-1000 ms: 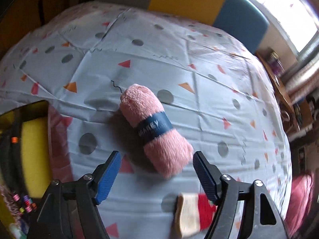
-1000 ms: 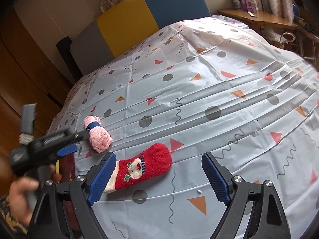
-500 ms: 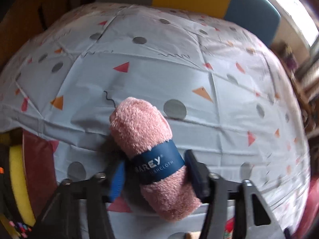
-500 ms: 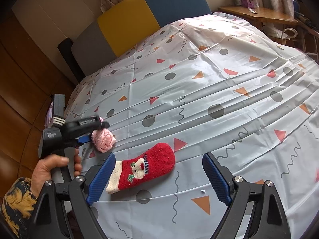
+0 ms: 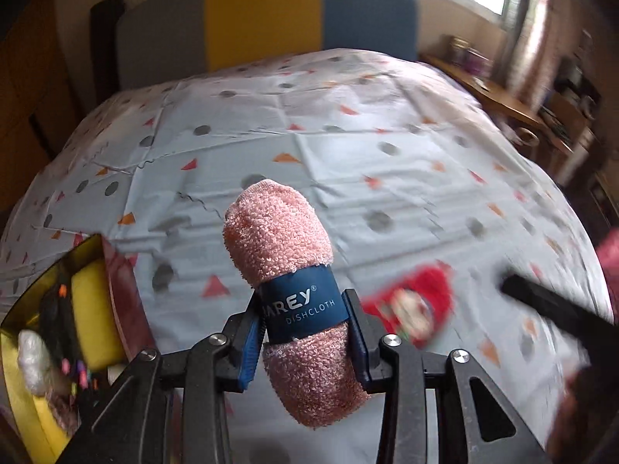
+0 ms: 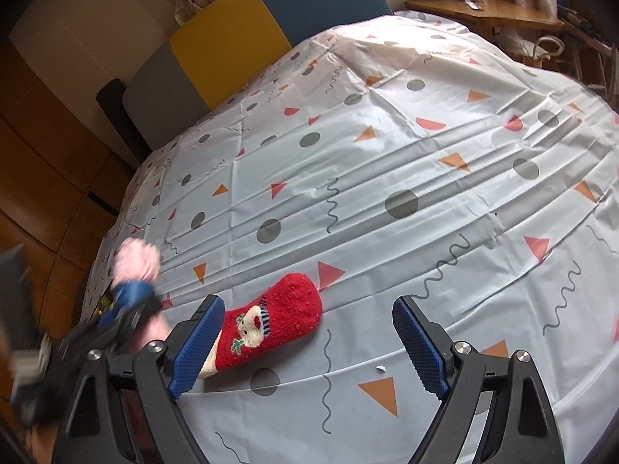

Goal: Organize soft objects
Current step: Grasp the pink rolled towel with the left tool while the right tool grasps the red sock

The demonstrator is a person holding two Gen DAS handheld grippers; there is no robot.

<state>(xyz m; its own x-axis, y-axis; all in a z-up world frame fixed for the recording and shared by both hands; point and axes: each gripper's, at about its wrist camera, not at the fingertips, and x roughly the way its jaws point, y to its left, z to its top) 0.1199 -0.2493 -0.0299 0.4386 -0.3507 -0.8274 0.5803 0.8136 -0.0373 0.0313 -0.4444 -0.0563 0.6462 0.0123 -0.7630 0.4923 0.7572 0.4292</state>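
Observation:
My left gripper (image 5: 305, 332) is shut on a rolled pink dishcloth (image 5: 282, 239) with a blue paper band and holds it lifted above the table. The same roll (image 6: 137, 261) shows blurred at the left of the right wrist view. A red Christmas sock (image 6: 271, 321) with a white cuff lies flat on the patterned tablecloth (image 6: 387, 154), also blurred in the left wrist view (image 5: 418, 301). My right gripper (image 6: 305, 344) is open, above the table, with the sock just in front of its left finger.
A yellow-lined box (image 5: 50, 328) holding a yellow sponge and other soft items sits at the table's left edge. A grey, yellow and blue headboard-like panel (image 6: 247, 38) stands behind the table. A wooden side table (image 6: 483, 15) is at far right.
My left gripper closed on the pink dishcloth roll and lifted it off the table, turning toward the room. My right gripper moved slightly closer to the sock and stayed open.

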